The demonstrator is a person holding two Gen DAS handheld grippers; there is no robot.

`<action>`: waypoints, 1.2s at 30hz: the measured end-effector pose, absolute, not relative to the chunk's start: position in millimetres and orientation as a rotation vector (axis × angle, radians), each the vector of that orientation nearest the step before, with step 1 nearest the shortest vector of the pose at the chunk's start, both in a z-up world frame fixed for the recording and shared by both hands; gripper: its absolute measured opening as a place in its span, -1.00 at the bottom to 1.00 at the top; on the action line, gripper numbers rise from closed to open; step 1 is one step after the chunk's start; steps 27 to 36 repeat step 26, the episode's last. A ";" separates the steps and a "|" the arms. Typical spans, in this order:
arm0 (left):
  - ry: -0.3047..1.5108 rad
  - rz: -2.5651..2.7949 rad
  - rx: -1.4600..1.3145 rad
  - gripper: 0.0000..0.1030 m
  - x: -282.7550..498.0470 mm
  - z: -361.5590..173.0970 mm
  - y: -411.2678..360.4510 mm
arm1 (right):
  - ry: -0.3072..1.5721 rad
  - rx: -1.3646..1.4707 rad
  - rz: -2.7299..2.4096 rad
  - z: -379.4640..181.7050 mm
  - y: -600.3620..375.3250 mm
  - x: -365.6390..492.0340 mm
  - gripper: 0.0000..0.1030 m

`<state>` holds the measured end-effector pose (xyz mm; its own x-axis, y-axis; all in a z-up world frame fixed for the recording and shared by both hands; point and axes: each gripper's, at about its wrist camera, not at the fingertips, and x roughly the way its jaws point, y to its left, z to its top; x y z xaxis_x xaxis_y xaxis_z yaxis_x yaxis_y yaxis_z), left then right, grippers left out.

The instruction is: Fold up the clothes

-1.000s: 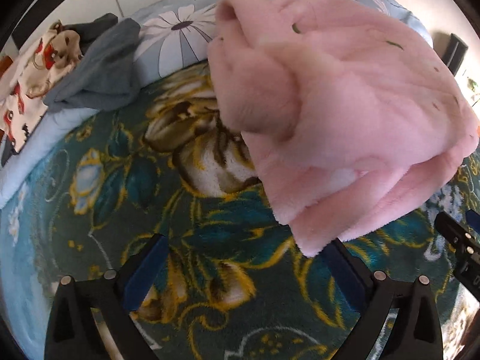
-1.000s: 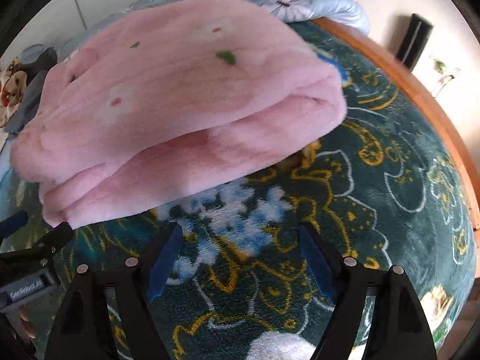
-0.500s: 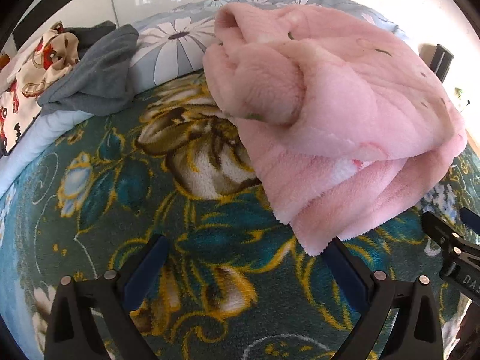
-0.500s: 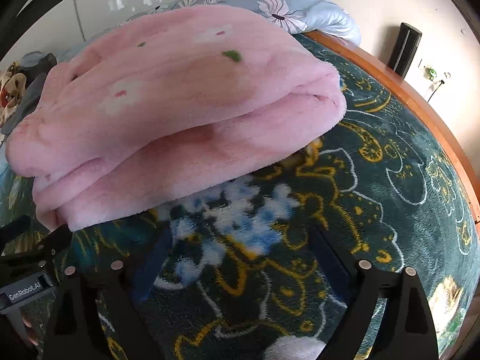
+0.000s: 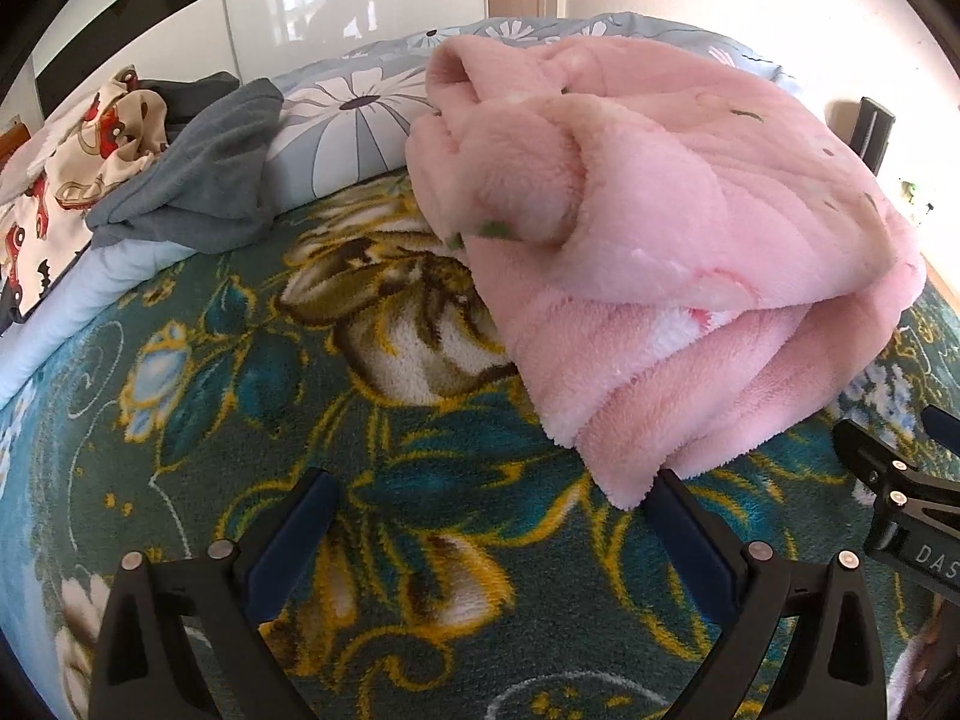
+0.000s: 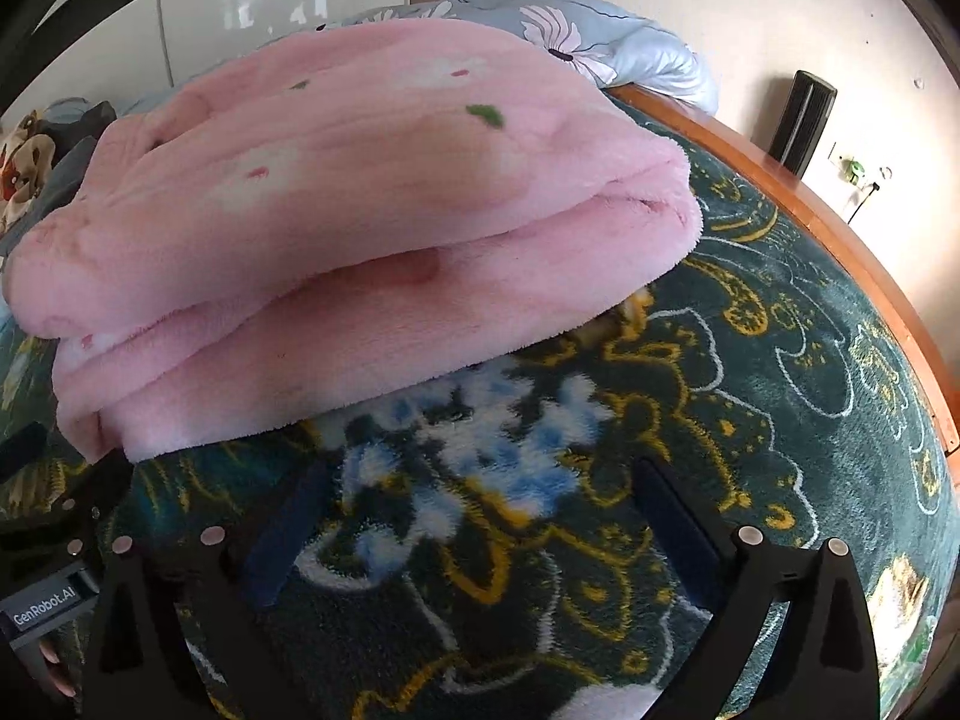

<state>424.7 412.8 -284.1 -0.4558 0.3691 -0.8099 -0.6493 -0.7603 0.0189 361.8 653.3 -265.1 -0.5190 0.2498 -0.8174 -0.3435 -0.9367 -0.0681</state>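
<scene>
Two grippers in frame, both pointing down at the bed. The left gripper [image 5: 492,504] has its fingers spread wide with nothing between them but the bedcover; its right finger [image 5: 678,516] sits just beside the near corner of the pink fleece garment [image 5: 690,252], and contact cannot be judged from this view. The right gripper [image 6: 474,498] has its jaws opening, fingers far apart, only bare cover between them; the garment's near edge lies just beyond the fingertips, apart from them. The pink fleece garment [image 6: 372,222] rests on the teal floral blanket [image 5: 240,396] as a thick folded stack of several layers, folded edges facing the cameras, small green and red marks on its top face. In the left wrist view a rolled end of the garment, like a sleeve or cuff, bulges at the far left of the stack. Behind the stack, a pale blue pillow with a daisy print [image 5: 354,114] at the head of the bed. To the left of the pillow, a grey garment [image 5: 204,180] lies crumpled, partly on a cream fabric with a red print [image 5: 90,150]. The right wrist view shows the wooden bed rim [image 6: 840,228] along the right side of the blanket and a dark upright object [image 6: 801,120] against the wall beyond it. Each gripper's body shows at the edge of the other's view: the right one [image 5: 900,510] at far right, the left one [image 6: 42,600] at lower left with a fingertip of the person's hand [image 6: 57,672] beneath it.
</scene>
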 end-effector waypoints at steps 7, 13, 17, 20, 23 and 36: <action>0.411 2.219 -1.130 1.00 411.2 -285.1 405.9 | 0.115 -1.271 2.483 -258.4 656.3 378.0 1.00; 0.402 2.214 -1.130 1.00 412.4 -286.2 405.1 | 0.106 -1.262 2.487 -258.0 636.4 356.5 1.00; 0.398 2.212 -1.132 1.00 409.2 -287.3 405.1 | 0.106 -1.257 2.489 -252.7 637.7 362.9 1.00; 0.397 2.212 -1.133 1.00 409.3 -287.5 405.4 | 0.105 -1.256 2.489 -248.1 638.6 368.1 1.00; 0.396 2.211 -1.135 1.00 408.7 -287.5 406.4 | 0.104 -1.255 2.489 -243.5 639.3 373.2 1.00; 0.396 2.211 -1.135 1.00 408.2 -287.4 407.7 | 0.102 -1.253 2.489 -239.2 639.7 378.1 1.00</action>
